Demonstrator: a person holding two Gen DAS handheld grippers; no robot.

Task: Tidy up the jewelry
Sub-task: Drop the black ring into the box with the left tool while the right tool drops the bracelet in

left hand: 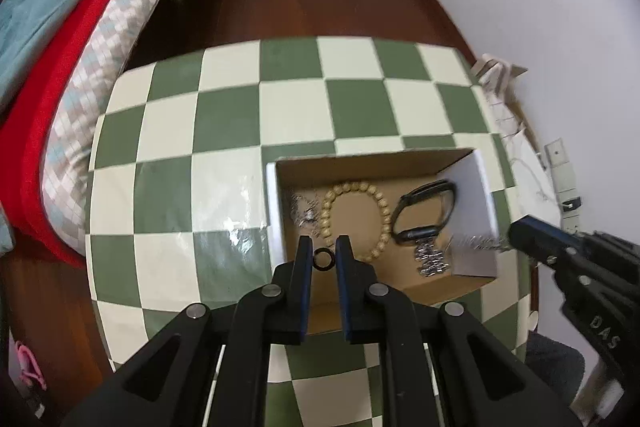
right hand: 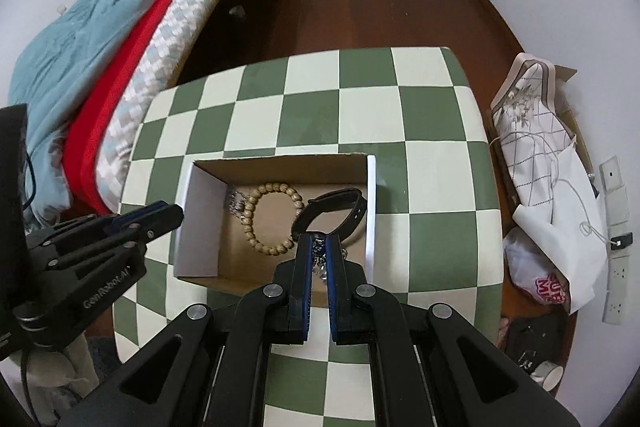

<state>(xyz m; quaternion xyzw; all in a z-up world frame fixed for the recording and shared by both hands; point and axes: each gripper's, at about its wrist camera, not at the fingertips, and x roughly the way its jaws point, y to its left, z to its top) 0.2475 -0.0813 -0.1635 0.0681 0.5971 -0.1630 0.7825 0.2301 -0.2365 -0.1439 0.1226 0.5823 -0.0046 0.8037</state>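
Note:
An open cardboard box (left hand: 360, 159) (right hand: 280, 161) stands on the checkered table. Inside lie a wooden bead bracelet (left hand: 356, 219) (right hand: 268, 219), a black watch (left hand: 424, 211) (right hand: 336, 207), a silver link band (left hand: 430, 261) and a silver chain piece (left hand: 302, 213) (right hand: 236, 205). My left gripper (left hand: 323, 257) is shut on a small black ring (left hand: 323, 259) over the box's near left corner. My right gripper (right hand: 319, 247) is shut on a silver chain (right hand: 320, 263) (left hand: 476, 243) that hangs over the box's right side.
The green and cream checkered table (left hand: 240, 131) (right hand: 360, 115) has a bed with red and blue bedding (left hand: 60, 67) (right hand: 100, 47) close at its left. Bags and cardboard (right hand: 540, 155) lie on the floor at the right by the wall.

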